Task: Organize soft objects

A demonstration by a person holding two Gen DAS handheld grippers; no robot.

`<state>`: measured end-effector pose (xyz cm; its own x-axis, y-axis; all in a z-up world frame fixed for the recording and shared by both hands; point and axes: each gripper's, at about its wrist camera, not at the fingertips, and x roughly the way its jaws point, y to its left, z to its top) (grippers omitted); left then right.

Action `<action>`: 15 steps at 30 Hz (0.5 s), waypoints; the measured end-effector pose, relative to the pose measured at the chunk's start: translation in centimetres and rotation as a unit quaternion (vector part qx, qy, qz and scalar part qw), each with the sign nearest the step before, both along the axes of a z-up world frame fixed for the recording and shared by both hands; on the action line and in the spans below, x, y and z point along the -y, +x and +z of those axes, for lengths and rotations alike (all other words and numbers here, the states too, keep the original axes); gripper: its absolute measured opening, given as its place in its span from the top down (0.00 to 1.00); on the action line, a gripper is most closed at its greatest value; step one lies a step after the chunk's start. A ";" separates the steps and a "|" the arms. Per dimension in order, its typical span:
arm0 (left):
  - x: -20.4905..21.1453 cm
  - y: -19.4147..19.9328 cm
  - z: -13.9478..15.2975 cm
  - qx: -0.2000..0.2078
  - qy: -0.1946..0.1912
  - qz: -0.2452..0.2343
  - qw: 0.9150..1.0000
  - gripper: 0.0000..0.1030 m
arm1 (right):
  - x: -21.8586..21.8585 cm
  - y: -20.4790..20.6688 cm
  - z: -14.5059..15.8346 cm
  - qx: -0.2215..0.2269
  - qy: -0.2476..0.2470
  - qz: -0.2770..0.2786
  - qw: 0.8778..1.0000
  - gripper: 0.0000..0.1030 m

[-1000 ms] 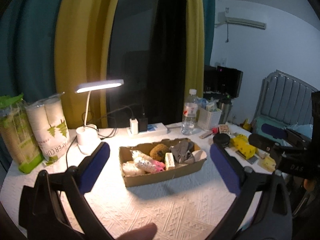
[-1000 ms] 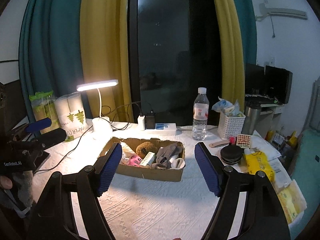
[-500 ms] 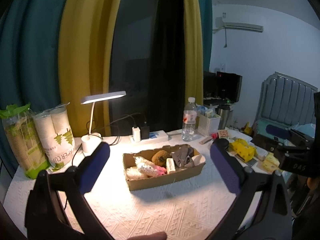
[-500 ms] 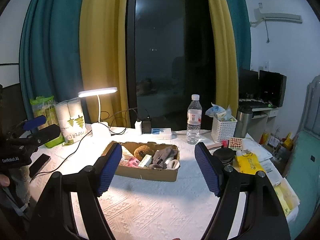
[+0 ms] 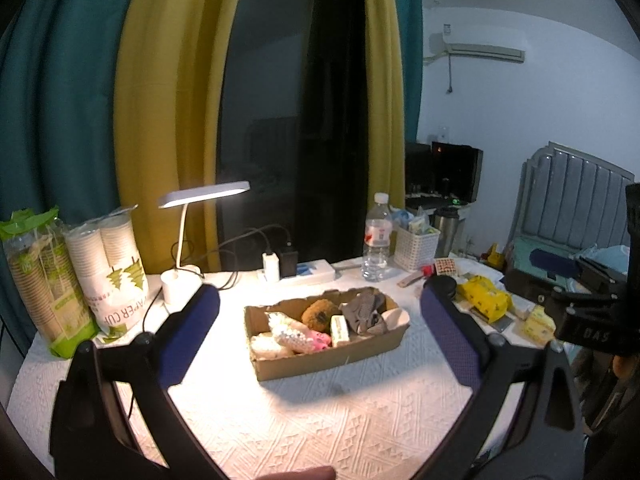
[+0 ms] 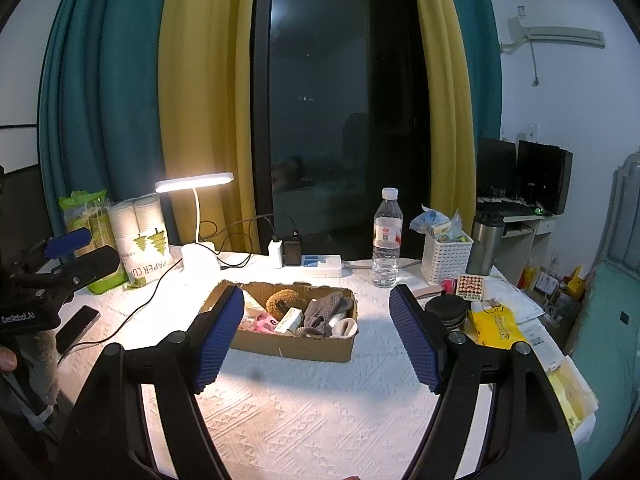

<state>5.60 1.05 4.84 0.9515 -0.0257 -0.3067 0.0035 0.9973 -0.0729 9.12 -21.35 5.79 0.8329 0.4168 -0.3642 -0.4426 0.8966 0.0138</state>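
Note:
A shallow cardboard box (image 5: 328, 356) (image 6: 296, 346) sits mid-table on a white patterned cloth. It holds several soft things: a brown plush ball (image 5: 318, 311) (image 6: 282, 300), grey socks (image 5: 364, 312) (image 6: 324, 308), a pink and white fluffy item (image 5: 296, 334) (image 6: 260, 322), a cream sponge block (image 5: 339, 330) (image 6: 290, 318). My left gripper (image 5: 318, 332) is open and empty, held back from the box. My right gripper (image 6: 316, 336) is open and empty, also back from the box. Each gripper shows in the other's view: the right one (image 5: 568, 280), the left one (image 6: 68, 252).
A lit desk lamp (image 5: 188, 240) (image 6: 196, 224), paper cup packs (image 5: 108, 272) (image 6: 140, 240), a power strip (image 5: 304, 272) (image 6: 316, 265), a water bottle (image 5: 376, 240) (image 6: 386, 240), a white basket (image 5: 416, 246) (image 6: 446, 252), a black round tin (image 6: 446, 312), yellow packs (image 5: 484, 298) (image 6: 496, 326) and a phone (image 6: 76, 328) ring the box.
Both grippers have drawn back and up from the table, so the box looks smaller and farther. Both stay open and empty.

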 end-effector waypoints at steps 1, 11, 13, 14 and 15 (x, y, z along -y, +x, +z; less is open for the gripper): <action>0.1 0.0 0.0 0.000 0.002 -0.001 1.000 0.02 | 0.0 0.0 0.0 0.000 0.000 0.000 1.000 0.24; 0.3 -0.1 -0.1 0.001 0.004 -0.004 1.000 0.02 | 0.1 0.0 0.1 0.000 0.000 0.000 1.000 0.24; 0.3 -0.1 -0.1 0.001 0.004 -0.005 1.000 0.02 | 0.0 0.1 0.0 0.000 -0.001 0.001 1.000 0.24; 0.3 -0.1 0.0 0.001 0.004 -0.004 1.000 0.02 | 0.0 0.1 0.0 0.000 -0.001 0.001 1.000 0.24; 0.3 -0.1 0.0 0.001 0.004 -0.004 1.000 0.02 | 0.1 0.1 0.0 -0.001 -0.001 0.001 1.000 0.24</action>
<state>5.52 0.72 4.80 0.9521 -0.0308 -0.3043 0.0114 0.9978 -0.0656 9.17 -21.40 5.84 0.8319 0.4170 -0.3661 -0.4435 0.8962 0.0128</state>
